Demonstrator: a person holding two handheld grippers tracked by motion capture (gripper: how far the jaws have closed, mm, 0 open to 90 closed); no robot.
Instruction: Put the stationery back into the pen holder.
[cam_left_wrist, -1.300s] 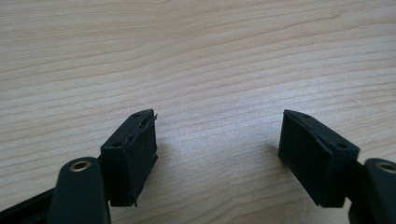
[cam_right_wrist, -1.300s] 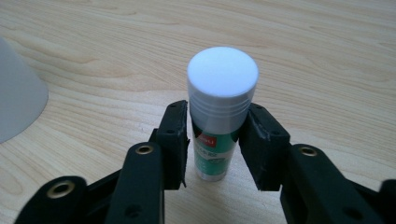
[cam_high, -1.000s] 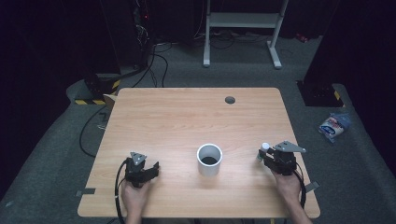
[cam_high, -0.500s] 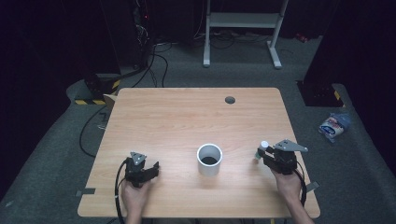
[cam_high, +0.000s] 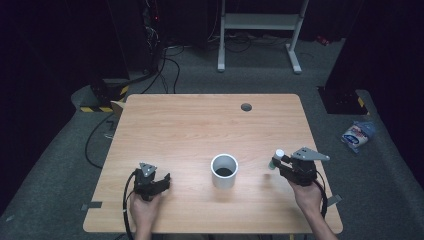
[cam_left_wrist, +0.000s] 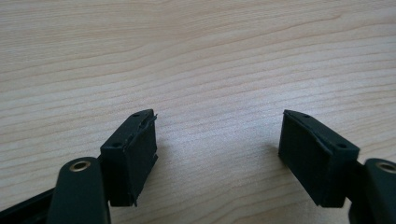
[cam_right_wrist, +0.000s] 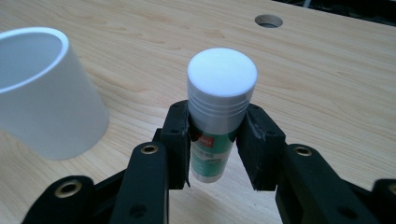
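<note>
A glue stick (cam_right_wrist: 219, 107) with a white cap and green label stands upright between the pads of my right gripper (cam_right_wrist: 218, 140), which is shut on it and holds it clear of the table. From above, the glue stick (cam_high: 276, 159) and right gripper (cam_high: 279, 164) hang to the right of a white cup (cam_high: 224, 170) that stands near the table's middle front. The cup (cam_right_wrist: 42, 93) appears at the left of the right gripper view. My left gripper (cam_high: 161, 181) rests on the table at the front left; its jaws (cam_left_wrist: 217, 149) stand open over bare wood.
The wooden table (cam_high: 200, 130) has a round cable hole (cam_high: 246, 107) near its far edge. Cables and a white stand lie on the floor behind; a packet (cam_high: 356, 135) lies on the floor at the right.
My right gripper has risen slightly with the glue stick and drifted a little left toward the cup. The left gripper has stayed still.
</note>
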